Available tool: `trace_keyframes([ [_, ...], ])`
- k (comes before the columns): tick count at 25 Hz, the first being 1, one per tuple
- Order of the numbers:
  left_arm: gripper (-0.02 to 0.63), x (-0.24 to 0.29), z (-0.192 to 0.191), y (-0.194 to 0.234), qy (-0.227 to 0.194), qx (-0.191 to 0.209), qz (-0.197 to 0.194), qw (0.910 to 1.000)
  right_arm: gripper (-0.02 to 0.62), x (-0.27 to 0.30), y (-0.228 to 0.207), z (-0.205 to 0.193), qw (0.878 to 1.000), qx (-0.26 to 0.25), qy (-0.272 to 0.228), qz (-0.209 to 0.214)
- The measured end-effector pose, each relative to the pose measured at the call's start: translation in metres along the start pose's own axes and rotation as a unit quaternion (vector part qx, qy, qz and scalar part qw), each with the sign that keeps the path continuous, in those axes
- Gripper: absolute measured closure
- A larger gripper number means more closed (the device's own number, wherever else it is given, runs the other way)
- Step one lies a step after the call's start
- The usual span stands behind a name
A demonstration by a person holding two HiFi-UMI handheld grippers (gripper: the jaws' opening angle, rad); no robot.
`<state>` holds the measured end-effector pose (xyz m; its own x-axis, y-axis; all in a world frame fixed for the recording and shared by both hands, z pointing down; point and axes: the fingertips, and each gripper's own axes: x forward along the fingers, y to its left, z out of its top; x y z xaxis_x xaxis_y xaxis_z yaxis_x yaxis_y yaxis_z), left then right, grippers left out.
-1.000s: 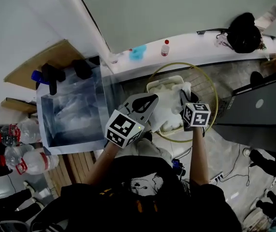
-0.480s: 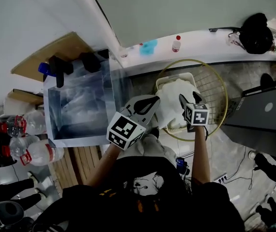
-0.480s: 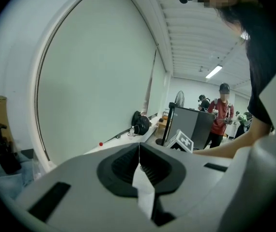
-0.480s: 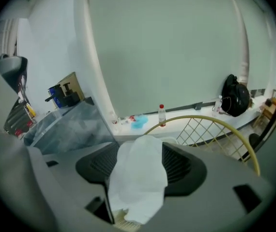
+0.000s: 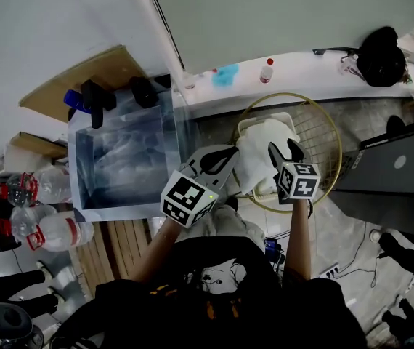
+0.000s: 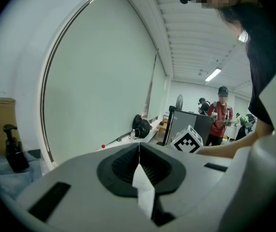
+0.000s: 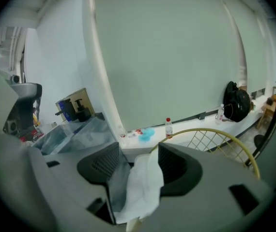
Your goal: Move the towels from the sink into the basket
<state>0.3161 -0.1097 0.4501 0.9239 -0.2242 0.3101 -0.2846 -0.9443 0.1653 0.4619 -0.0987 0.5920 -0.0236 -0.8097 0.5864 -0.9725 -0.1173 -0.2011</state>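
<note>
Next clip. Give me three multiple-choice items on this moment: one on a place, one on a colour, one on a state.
1. Where is the towel?
A. in the sink
B. held above the basket
C. on the floor

2. What colour is the basket's rim?
A. red
B. blue
C. yellow

3. How do the left gripper's jaws stand?
A. shut on a strip of towel
B. wide apart and empty
C. shut on a bottle

Answers:
1 B: the head view shows the white cloth up in the air over the basket.
2 C: the wire hoop is yellow in both the head view and the right gripper view.
3 A: the left gripper view shows the pads together with a white strip pinched between them.
</note>
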Motion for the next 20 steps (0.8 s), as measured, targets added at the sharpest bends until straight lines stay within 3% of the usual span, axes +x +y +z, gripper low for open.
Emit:
trace_keyframes([
  [4, 0.598, -0.029, 0.001, 0.003, -0.013, 0.003, 0.004, 0.9999, 0.407, -0.026, 0.038, 0.021, 0.999, 0.006, -0.047, 0.004],
  [9, 0.598, -0.083, -0.005, 0.003, -0.028, 0.005, 0.012, 0.9995, 0.455, -0.06, 0.1, 0.04, 0.995, 0.0, -0.099, 0.02],
  [20, 0.598, -0.23, -0.041, 0.01, -0.057, -0.006, 0.045, 0.9973, 0.471, -0.116, 0.263, 0.022, 0.987, -0.034, -0.138, 0.069],
])
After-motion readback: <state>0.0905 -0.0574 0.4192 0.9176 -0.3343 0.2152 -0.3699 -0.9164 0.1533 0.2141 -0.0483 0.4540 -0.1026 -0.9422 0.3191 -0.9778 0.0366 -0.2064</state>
